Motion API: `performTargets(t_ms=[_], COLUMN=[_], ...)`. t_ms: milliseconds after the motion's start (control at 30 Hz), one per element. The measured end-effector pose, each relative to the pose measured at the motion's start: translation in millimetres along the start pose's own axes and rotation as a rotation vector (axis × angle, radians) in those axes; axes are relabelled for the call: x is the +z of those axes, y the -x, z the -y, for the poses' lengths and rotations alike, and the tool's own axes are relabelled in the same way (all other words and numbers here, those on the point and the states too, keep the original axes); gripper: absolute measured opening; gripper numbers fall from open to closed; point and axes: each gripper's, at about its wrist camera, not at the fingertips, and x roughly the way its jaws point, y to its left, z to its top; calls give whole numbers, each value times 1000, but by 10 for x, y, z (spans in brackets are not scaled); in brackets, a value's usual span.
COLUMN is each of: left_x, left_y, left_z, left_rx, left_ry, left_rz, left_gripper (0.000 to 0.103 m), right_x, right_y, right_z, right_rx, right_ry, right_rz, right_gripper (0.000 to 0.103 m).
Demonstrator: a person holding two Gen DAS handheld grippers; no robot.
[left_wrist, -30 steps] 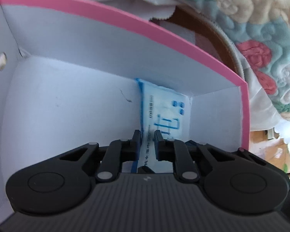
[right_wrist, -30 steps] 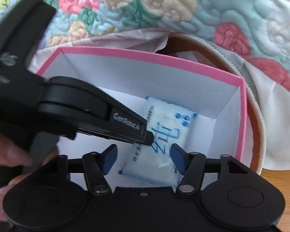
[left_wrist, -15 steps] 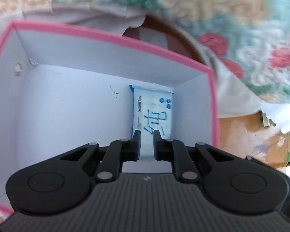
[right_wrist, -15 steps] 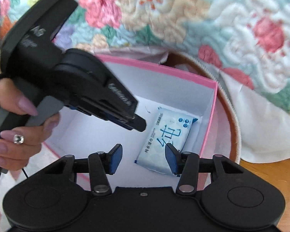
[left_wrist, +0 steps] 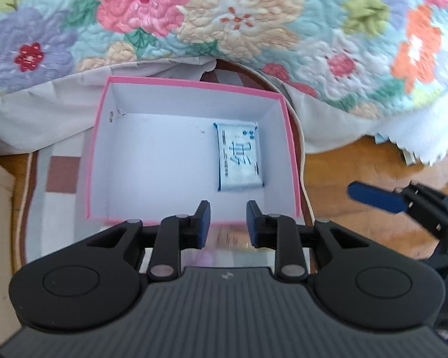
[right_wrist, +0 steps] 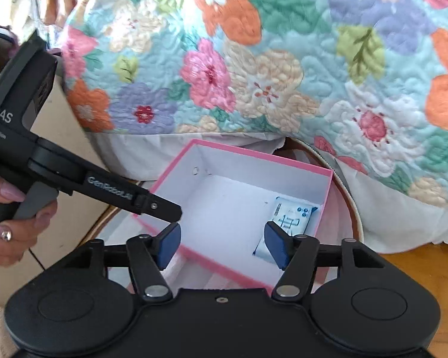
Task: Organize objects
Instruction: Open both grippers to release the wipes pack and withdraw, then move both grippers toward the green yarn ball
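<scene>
Left wrist view: the left gripper [left_wrist: 227,222] stands over the near rim of the pink box [left_wrist: 191,84], its blue-padded jaws parted by a moderate gap with nothing between them. The right gripper [right_wrist: 221,240] is spread wider and is likewise empty; from the left it shows only as a blue pad and black linkage at the right edge.

Location of item: the tissue packet [left_wrist: 238,156] lies flat on the box floor in the far right corner, one long edge close along the right wall and its far end near the far wall. The remainder of the floor is bare.

Handling assessment: the packet appears to be a soft film pouch of tissues, light, compressible and somewhat slick, with crimped end seams. It is not fragile. In my judgement the soundest hold is across its narrow width at mid-length; a pinch on an end seam would probably let it droop or slide. The right wall leaves little room for a finger on that side.

Materials: the box is thin card, white and matte inside, pink outside, open-topped, with a small hole in its left wall. It rests on a patterned rug [left_wrist: 59,173] over a wooden floor [left_wrist: 358,164]. A quilted floral bedspread [right_wrist: 283,59] hangs behind, puffy and stitched, above a plain white skirt.
</scene>
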Motion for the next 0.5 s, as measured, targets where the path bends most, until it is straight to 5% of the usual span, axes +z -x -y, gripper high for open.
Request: performTargets(t_ms=[167, 500], left_x=[-403, -1116], left_y=[463, 964], left_z=[45, 164], left_rx=[42, 36], left_ry=[-92, -157], left_rz=[41, 68], left_gripper=[42, 53], right_x=[-191, -690], right_y=[457, 884], right_z=[-80, -339], right_rx=[39, 79], right_ry=[28, 115], right_rz=[-16, -83], right_gripper=[79, 84])
